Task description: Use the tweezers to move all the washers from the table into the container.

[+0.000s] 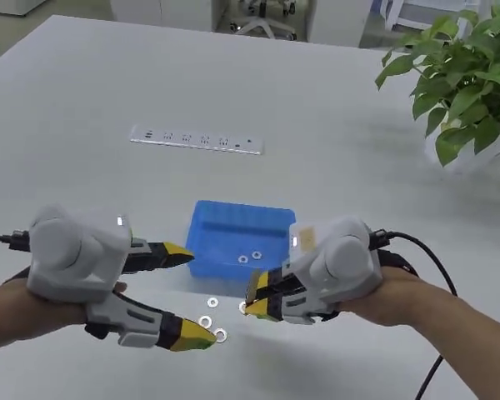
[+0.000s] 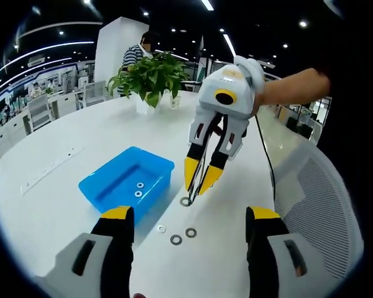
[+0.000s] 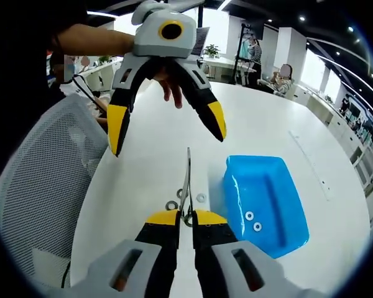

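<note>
Right gripper (image 2: 200, 181) clamped on tweezers (image 3: 187, 180) | tips hung just over washer (image 2: 186, 201) | container (image 2: 125, 180) lay beside tips | left gripper (image 2: 189, 214) released, farther off.

No lettering can be read here.
The power strip (image 1: 196, 139), well beyond the left tool (image 1: 198, 293), carries marks too small to make out.

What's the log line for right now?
right tool: shut on tweezers | tips: at a washer | left tool: open | container: two washers | table: four washers
</note>
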Demonstrator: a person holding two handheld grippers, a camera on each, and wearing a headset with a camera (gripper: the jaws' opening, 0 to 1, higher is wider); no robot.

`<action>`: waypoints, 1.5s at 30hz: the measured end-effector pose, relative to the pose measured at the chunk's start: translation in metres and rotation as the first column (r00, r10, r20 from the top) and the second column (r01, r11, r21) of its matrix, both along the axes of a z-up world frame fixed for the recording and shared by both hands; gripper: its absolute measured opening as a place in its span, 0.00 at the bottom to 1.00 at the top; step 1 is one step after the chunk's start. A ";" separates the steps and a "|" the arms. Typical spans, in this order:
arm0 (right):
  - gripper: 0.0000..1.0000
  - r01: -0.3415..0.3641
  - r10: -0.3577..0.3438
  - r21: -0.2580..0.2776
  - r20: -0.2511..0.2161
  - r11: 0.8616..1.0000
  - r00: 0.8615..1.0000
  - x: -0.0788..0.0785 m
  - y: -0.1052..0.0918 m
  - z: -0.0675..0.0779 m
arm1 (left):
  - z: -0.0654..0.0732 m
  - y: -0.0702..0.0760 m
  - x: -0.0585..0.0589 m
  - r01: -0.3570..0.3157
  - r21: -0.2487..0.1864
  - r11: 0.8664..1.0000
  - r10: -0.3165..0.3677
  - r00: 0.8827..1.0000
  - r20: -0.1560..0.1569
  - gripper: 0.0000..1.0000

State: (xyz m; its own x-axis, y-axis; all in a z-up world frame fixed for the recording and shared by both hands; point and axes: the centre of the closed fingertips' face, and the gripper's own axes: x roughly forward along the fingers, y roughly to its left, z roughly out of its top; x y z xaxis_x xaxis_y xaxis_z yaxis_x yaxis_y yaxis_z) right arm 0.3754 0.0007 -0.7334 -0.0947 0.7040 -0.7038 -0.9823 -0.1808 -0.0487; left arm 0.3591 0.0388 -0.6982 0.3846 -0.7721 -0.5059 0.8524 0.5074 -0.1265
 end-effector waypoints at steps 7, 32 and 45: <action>0.09 -0.008 0.008 0.007 0.015 1.000 1.000 0.007 0.001 0.015 | 0.001 0.006 -0.002 -0.039 -0.009 0.999 0.039 0.999 -0.006 0.86; 0.09 0.002 -0.005 0.043 0.064 0.999 0.998 0.052 0.009 0.044 | 0.006 0.017 0.002 -0.099 -0.047 0.994 0.099 0.995 -0.004 0.99; 0.09 0.005 -0.008 0.046 0.072 0.999 0.997 0.071 0.022 0.034 | 0.011 0.020 0.005 -0.112 -0.048 0.993 0.113 0.993 0.016 0.99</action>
